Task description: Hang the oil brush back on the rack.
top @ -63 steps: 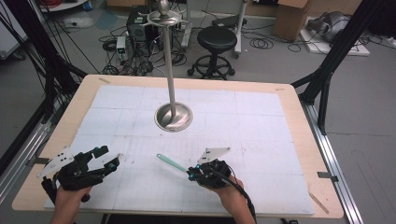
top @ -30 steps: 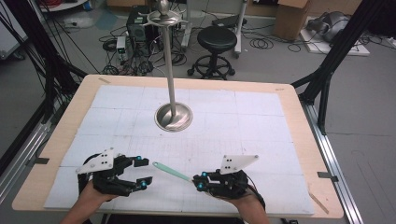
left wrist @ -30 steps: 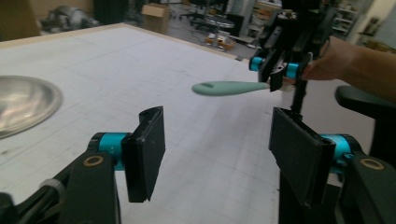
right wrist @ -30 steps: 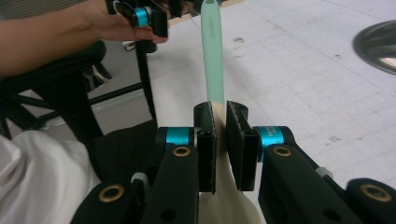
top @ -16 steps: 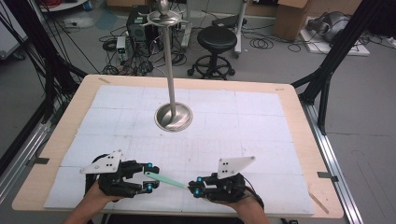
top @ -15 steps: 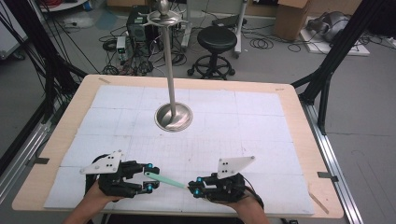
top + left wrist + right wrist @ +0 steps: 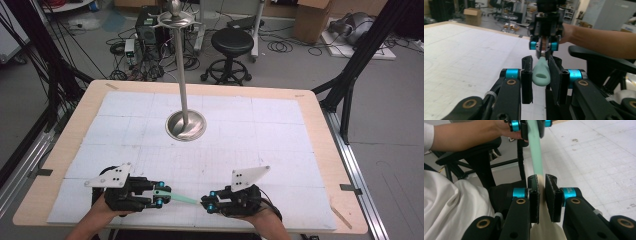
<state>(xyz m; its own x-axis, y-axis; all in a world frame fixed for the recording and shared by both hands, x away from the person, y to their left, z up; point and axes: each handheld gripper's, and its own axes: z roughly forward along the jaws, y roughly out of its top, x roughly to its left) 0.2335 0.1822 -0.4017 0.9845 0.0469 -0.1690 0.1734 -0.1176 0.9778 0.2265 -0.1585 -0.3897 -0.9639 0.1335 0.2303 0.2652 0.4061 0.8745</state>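
A slim mint-green utensil (image 7: 177,198) hangs level just above the table's front edge, spanning the gap between my two grippers. My left gripper (image 7: 159,196) is shut on its rounded end, which has a hole in it (image 7: 541,72); both pads touch it. My right gripper (image 7: 206,205) is shut on the other end, where the flat green strip (image 7: 535,155) runs down between its nearly closed jaws. The right gripper (image 7: 545,48) faces my left one head-on. What the pinched tip looks like is hidden by the jaws.
A tall metal stand on a round shiny base (image 7: 185,125) rises from the middle of the white gridded mat (image 7: 280,135). The wooden table rim (image 7: 325,165) frames the mat. A black chair (image 7: 481,152) and the person's white-clad lap lie below the front edge.
The left gripper swung in from the front left corner toward the right one and closed on the utensil's free end. The right gripper shifted slightly while keeping hold.
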